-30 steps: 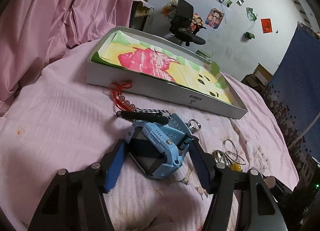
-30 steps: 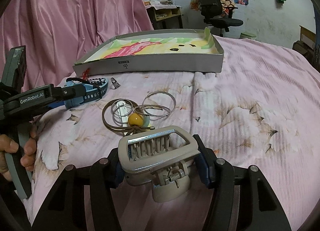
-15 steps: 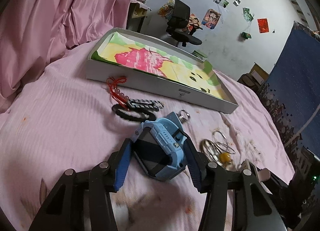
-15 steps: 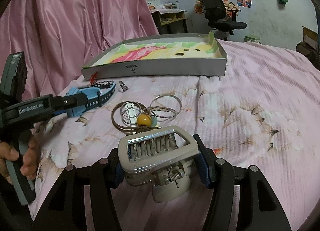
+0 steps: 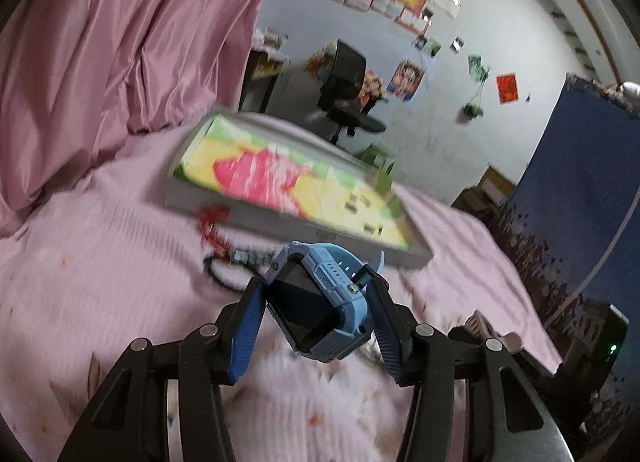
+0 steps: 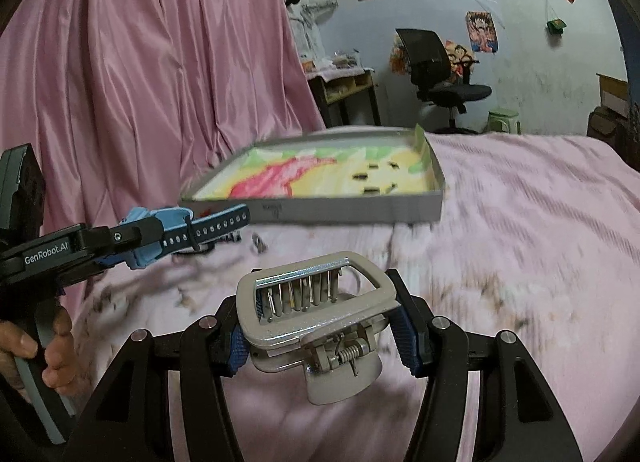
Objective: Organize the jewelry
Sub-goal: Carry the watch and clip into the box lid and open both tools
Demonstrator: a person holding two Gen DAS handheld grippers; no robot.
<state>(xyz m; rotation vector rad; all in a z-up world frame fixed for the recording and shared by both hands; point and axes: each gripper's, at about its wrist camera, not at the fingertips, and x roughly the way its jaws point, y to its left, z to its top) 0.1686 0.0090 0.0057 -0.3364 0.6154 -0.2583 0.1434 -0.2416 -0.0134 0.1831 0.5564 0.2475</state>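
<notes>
Across a bed with a pink sheet, under pink drapes, one shallow grey box with a bright lining lies before one black office chair. One blue watch hangs above the sheet, clamped between the left tongs; one grey hair claw clip sits gripped in the right tongs. Red cord and dark bracelet lie blurred beside the box.

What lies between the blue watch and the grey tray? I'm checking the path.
Left wrist view: a red cord and a black bracelet on pink bedding.
</notes>
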